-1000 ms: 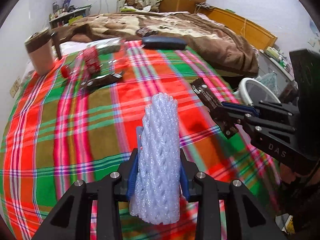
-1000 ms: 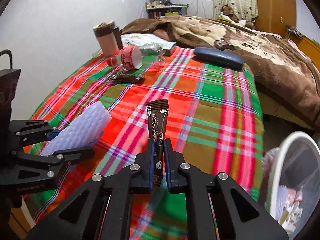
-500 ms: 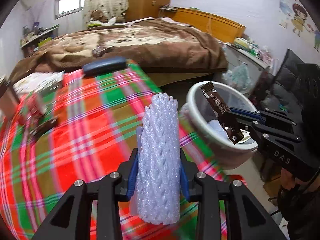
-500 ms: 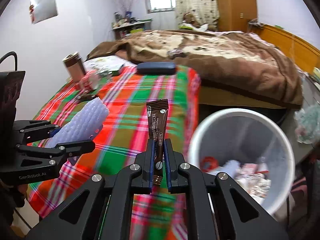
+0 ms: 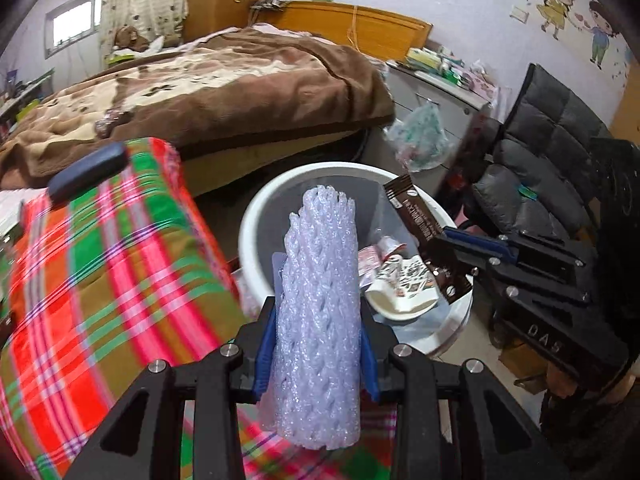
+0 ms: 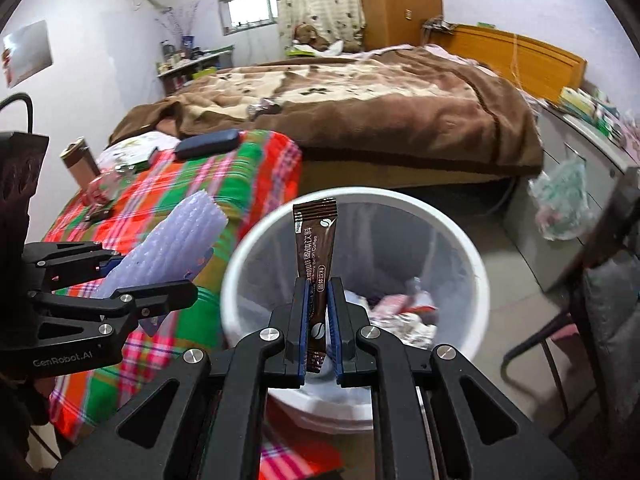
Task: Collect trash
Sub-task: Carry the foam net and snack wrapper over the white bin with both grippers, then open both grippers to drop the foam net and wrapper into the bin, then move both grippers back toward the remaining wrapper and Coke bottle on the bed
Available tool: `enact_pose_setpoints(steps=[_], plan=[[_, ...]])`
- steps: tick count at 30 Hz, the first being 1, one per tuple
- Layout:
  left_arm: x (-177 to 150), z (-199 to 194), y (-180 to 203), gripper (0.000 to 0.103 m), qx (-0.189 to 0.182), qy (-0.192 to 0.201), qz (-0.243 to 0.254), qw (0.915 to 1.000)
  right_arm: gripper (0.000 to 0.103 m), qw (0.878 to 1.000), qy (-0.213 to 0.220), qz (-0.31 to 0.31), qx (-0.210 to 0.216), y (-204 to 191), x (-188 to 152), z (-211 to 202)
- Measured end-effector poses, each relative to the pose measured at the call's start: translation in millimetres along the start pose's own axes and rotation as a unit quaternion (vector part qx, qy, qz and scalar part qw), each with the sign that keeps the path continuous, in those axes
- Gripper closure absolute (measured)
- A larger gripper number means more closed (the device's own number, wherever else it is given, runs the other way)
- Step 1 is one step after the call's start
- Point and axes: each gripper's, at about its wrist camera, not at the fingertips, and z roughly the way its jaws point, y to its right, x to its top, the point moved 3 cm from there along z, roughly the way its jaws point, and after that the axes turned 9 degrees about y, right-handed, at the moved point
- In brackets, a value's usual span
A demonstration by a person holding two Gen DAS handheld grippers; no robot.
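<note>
Our right gripper (image 6: pixel 319 320) has its jaws pressed onto the lower part of a brown coffee sachet (image 6: pixel 314 248), which stands upright between them and sits over the open mouth of the white trash bin (image 6: pixel 460 240). Our left gripper (image 5: pixel 318 344) pinches a pale foam net sleeve (image 5: pixel 320 280) around its lower half, the tube rising straight up, with the bin just beyond it and the sachet showing off to its right.

We judge both pieces to be very light. The sachet looks thin, flat and slick, so a hold low on its sealed end keeps it from sliding; it should drop cleanly once the jaws part. The foam sleeve looks soft and springy, squeezing in under the pads, and its mesh may cling to the fingers on release, so a wide opening and perhaps a small shake would help.

Crumpled wrappers (image 6: pixel 404 312) already lie inside the bin. The plaid cloth (image 6: pixel 248 176) covers the table to the left, where a bottle (image 6: pixel 106 184) lies beside a brown cup (image 6: pixel 78 158).
</note>
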Motion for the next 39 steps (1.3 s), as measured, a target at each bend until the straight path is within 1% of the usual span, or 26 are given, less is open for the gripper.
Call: enact_pose_setpoints(steps=[5, 9, 13, 18, 19, 20, 21, 22, 24, 26, 29, 34, 39], plan=[[7.8, 25.6, 14.1, 0.067, -0.019, -0.01, 0.006, 0.9998, 0.094, 1.0, -0.016, 0.008, -0.016, 19.0, -7.2, 9.5], [10.4, 43.9, 20.3, 0.066, -0.023, -0.022, 0.006, 0.9995, 0.094, 0.999, -0.029, 0.015, -0.026, 30.8, -11.8, 16.9], [12.1, 65.0, 25.3, 0.066, -0.018, -0.039, 0.017, 0.9989, 0.094, 0.999, -0.035, 0.021, -0.032, 40.6, -15.0, 21.4], [14.0, 74.9, 27.8, 0.066, -0.012, -0.043, 0.023, 0.9988, 0.093, 0.998, -0.051, 0.016, -0.034, 47.5, -16.9, 32.5], [13.6, 75.3, 28.7, 0.065, -0.013, -0.045, 0.027, 0.9985, 0.092, 0.998, -0.057, 0.015, -0.034, 47.8, -17.8, 34.5], [13.1, 75.3, 29.2, 0.059, -0.011, -0.046, 0.029, 0.9985, 0.091, 0.997, -0.058, 0.013, -0.04, 48.6, -18.3, 35.4], [11.8, 74.1, 29.3, 0.054, -0.009, -0.045, 0.029, 0.9985, 0.09, 0.997, -0.057, 0.009, -0.046, 49.0, -18.4, 35.3], [12.0, 74.6, 29.3, 0.045, -0.01, -0.044, 0.027, 0.9986, 0.088, 0.997, -0.056, 0.004, -0.051, 48.8, -19.0, 34.3], [12.3, 71.8, 26.7, 0.045, -0.017, -0.041, 0.017, 0.9989, 0.087, 0.997, -0.057, 0.006, -0.052, 49.9, -19.6, 33.4], [12.8, 67.6, 23.2, 0.045, -0.012, -0.035, 0.011, 0.9993, 0.084, 0.997, -0.053, 0.011, -0.052, 50.0, -18.7, 30.5], [13.3, 56.8, 18.6, 0.045, -0.01, -0.026, 0.007, 0.9996, 0.084, 0.997, -0.047, 0.015, -0.053, 48.7, -17.4, 22.8], [10.7, 31.7, 5.3, 0.045, 0.004, -0.008, -0.003, 1.0, 0.084, 0.998, -0.029, 0.019, -0.049, 42.9, -10.6, 12.3], [6.6, -0.4, -15.3, 0.045, 0.024, 0.011, -0.019, 0.9995, 0.083, 0.999, -0.014, 0.019, -0.042, 28.1, -5.3, 7.8]])
